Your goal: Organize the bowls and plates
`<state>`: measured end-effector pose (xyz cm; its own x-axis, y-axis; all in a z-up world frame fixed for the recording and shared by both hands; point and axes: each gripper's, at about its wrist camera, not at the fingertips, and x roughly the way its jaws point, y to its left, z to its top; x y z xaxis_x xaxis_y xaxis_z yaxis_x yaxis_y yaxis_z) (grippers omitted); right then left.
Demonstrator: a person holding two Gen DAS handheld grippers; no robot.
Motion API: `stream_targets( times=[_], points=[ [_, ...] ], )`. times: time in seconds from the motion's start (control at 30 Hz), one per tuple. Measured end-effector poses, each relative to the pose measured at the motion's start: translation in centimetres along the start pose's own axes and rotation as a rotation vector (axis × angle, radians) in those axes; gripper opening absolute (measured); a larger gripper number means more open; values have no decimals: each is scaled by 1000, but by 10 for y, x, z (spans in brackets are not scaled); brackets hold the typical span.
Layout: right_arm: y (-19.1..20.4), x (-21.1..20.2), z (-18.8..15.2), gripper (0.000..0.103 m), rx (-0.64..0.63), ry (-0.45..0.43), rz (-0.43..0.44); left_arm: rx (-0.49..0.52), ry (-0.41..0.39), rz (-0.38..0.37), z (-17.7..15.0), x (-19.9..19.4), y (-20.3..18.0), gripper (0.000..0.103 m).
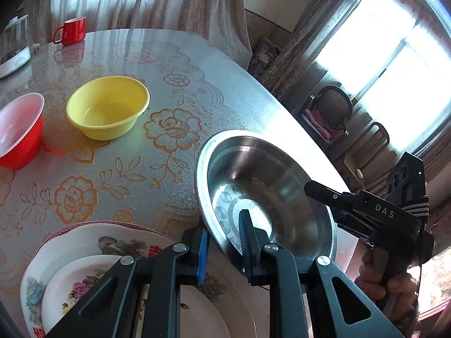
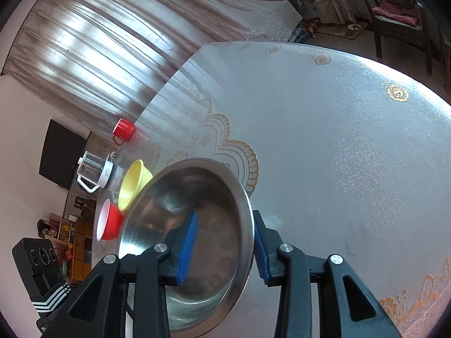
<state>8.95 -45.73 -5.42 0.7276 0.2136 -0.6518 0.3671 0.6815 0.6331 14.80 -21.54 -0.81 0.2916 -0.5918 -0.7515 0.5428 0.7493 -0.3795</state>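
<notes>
A steel bowl (image 1: 267,174) (image 2: 197,191) hangs tilted over the right part of the table. My left gripper (image 1: 224,219) is shut on its near rim, one blue pad inside and one outside. My right gripper (image 2: 225,214) (image 1: 324,205) straddles the opposite rim, and its inner pad (image 2: 187,245) stands clear of the wall, so it is open. A small floral plate (image 1: 84,276) lies on a larger floral plate (image 1: 84,242) just left of the bowl. A yellow bowl (image 1: 107,107) (image 2: 135,180) and a red bowl (image 1: 19,129) (image 2: 111,222) stand further left.
A red mug (image 1: 72,31) (image 2: 124,129) and a glass kettle (image 1: 14,45) (image 2: 95,171) stand at the far edge of the round table (image 1: 197,56) with its flowered cover. Chairs (image 1: 332,109) stand beyond the table near the window. A hand (image 1: 394,284) holds the right gripper.
</notes>
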Motion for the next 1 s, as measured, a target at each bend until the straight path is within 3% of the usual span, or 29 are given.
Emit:
stream_targets(
  times=[0.23,0.67,1.0],
  points=[
    [4,-7,-9,38,-8,-3,10,8,-35,4,-6,-16,-2,20],
    [21,-11,-18,38,-51,14,49,74,-143,92,-21,-53,-8,20],
    [41,-8,-26,38,-104,37,81,36,-175,106,-34,-75,12,20]
  ],
)
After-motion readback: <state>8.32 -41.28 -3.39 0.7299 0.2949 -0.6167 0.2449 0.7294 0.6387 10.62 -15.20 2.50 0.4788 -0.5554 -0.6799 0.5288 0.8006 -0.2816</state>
